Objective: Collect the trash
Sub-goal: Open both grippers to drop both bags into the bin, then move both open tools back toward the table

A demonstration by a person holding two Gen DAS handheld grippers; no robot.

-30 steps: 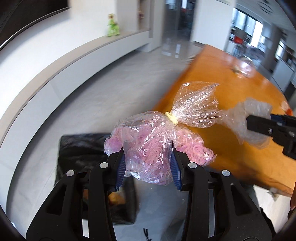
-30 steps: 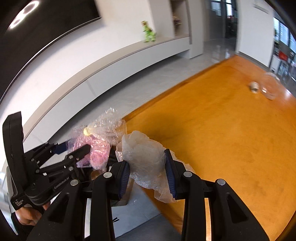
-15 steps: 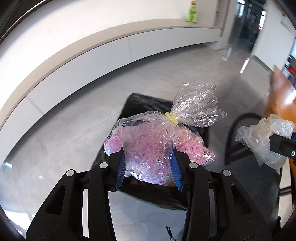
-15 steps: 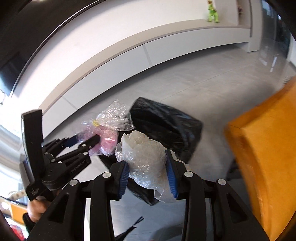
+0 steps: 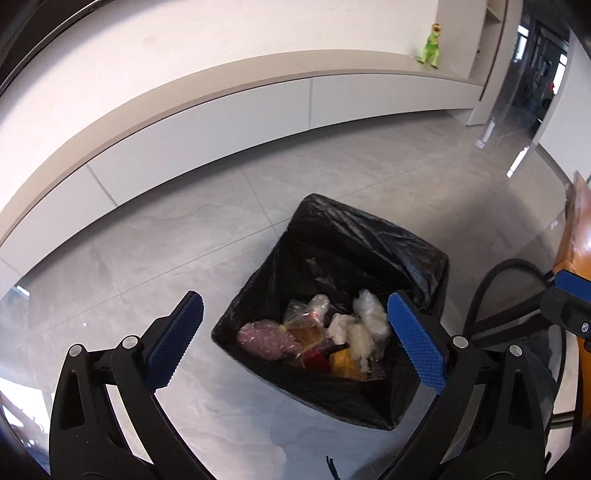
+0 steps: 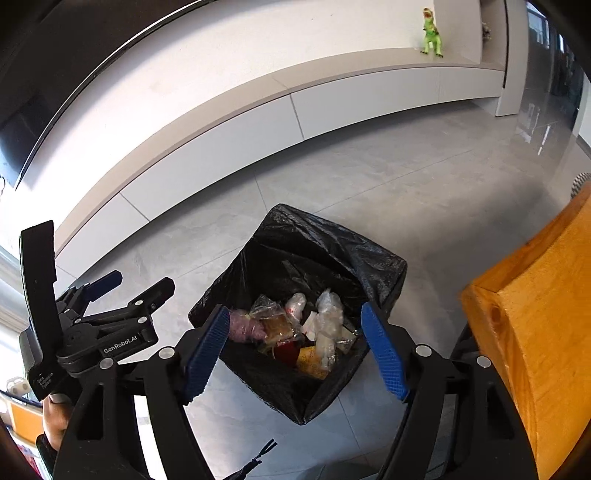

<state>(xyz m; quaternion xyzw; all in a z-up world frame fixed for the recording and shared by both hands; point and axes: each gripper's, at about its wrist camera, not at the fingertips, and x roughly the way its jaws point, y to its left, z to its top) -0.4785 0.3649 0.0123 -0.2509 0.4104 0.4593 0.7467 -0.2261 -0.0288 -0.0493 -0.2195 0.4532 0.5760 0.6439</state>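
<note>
Two wrist cameras look down past their own claws at a pale grey tiled floor [image 5: 332, 170]. The left claw [image 5: 295, 339] has its blue-padded fingers [image 5: 173, 343] spread wide apart and holds nothing. The right claw [image 6: 295, 345] is likewise spread wide and holds nothing. Below and just ahead of both claws stands a bin lined with a black plastic bag [image 5: 369, 236], its square mouth open and its liner crinkled over the rim. Inside the bin, between the fingers of each claw as seen from above, lies the collected trash: a clear bag of pink bits [image 5: 266, 338] on the side toward the left claw, crumpled clear and white plastic wrap [image 5: 365, 321] on the side toward the right claw, and some yellow, brown and red wrappers between them. In the right wrist view the left claw [image 6: 142, 282] appears off to the left of the bin, with its black handle gripped by a partly visible hand at the frame edge. To the right of the right claw, close beside the bin, is the thick edge of an orange wooden surface [image 6: 535, 332]; only its corner shows. Beyond the bin, across the floor, a long low white cabinet with a beige top [image 5: 295, 96] runs along a white wall. A small green toy dinosaur [image 6: 430, 33] stands on the cabinet's far end, well away from both claws. A glass-walled corridor opens at the far right.
</note>
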